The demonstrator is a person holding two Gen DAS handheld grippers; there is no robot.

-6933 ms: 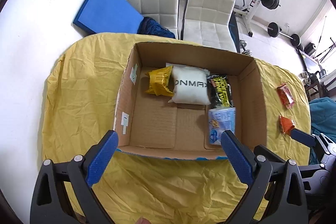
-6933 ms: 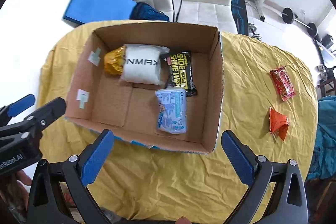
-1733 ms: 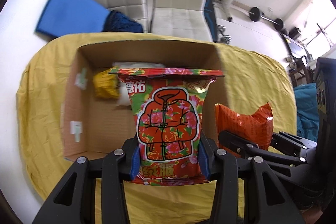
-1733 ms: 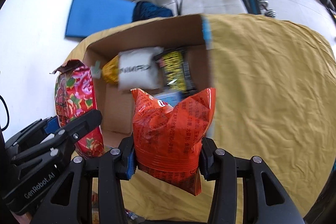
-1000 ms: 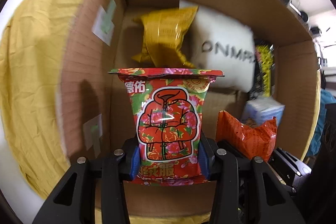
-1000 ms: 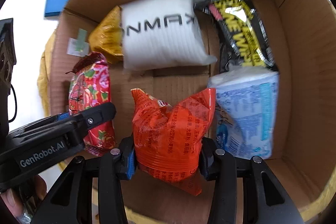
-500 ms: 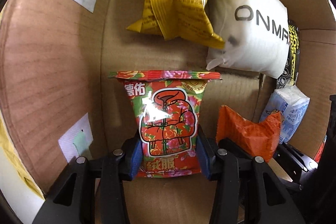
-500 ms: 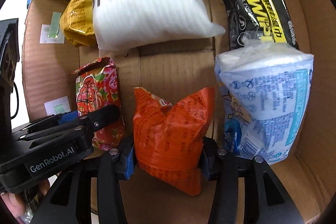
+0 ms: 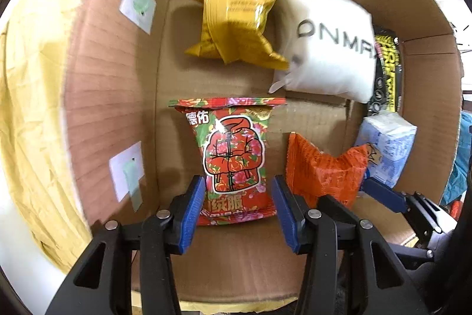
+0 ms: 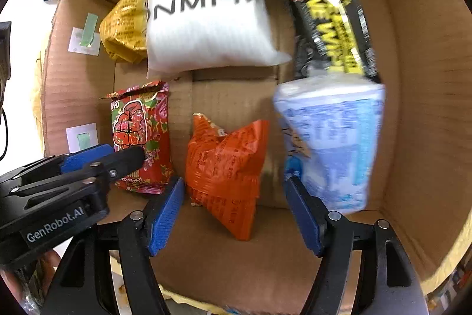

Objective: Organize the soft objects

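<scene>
Left hand-held gripper astride lengthwise floral packet

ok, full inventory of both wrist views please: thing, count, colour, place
box: 1, brown cardboard, on the cloth, holds all the packs
cloth: 1, yellow, under the box
yellow pack: 1, far left of the box floor
white pack: 1, black lettering, far middle, beside the yellow pack
black pack: 1, yellow print, far right
blue pack: 1, pale blue and white, near right
floral pack: 1, red and green, near left, between the open left fingers
orange pack: 1, near middle, between the open right fingers
left gripper: 1, black, blue fingers, open
right gripper: 1, black, blue fingers, open
</scene>
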